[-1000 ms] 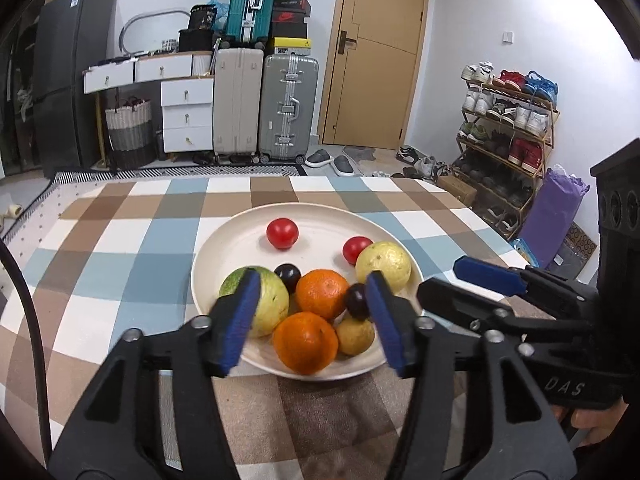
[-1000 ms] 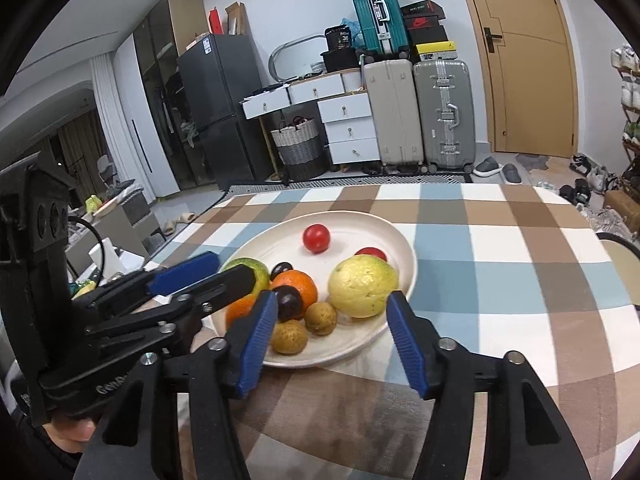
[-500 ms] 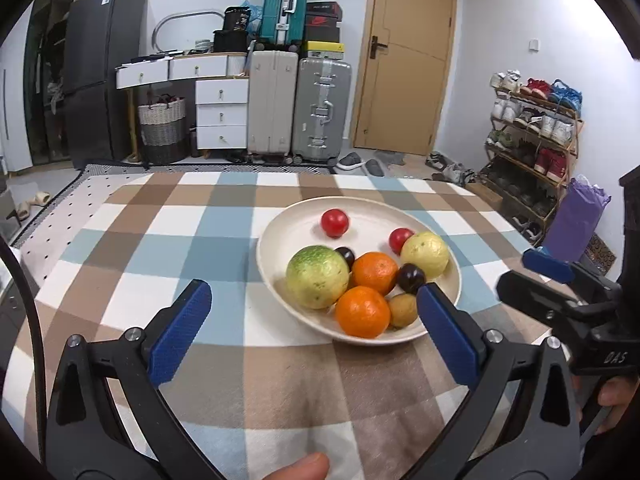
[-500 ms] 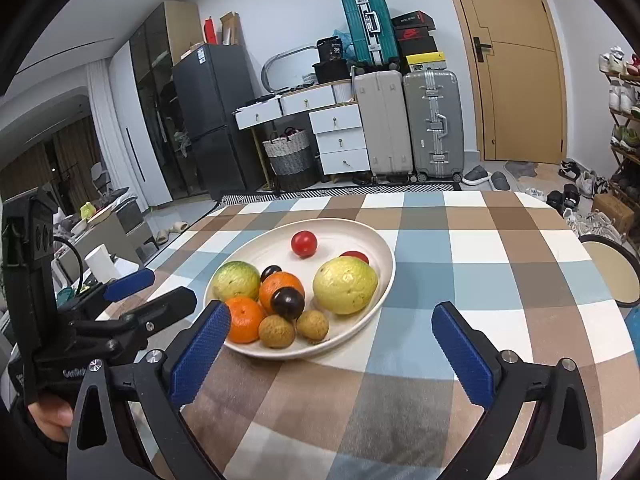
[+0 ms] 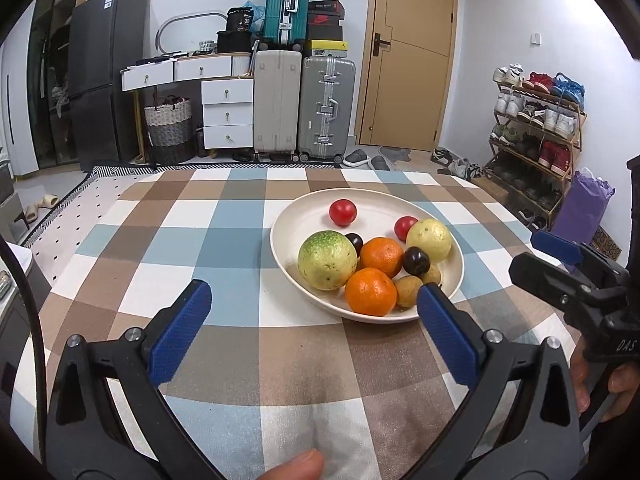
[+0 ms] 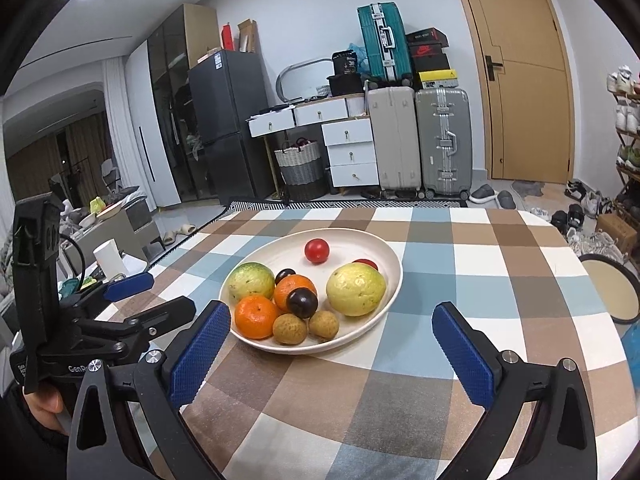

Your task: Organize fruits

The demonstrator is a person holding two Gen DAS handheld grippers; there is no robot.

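A cream plate heaped with guavas, oranges, tomatoes and plums sits mid-counter, just beyond both wide-open, empty claws: left claw, right claw.

Matt checked cloth on table; smooth cream plate; glossy tomato.

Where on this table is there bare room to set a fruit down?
Bare cloth left of the plate, out to the table edge, and right of it in the right wrist view. The plate's near half is crowded; only its far part, around one tomato, is open.
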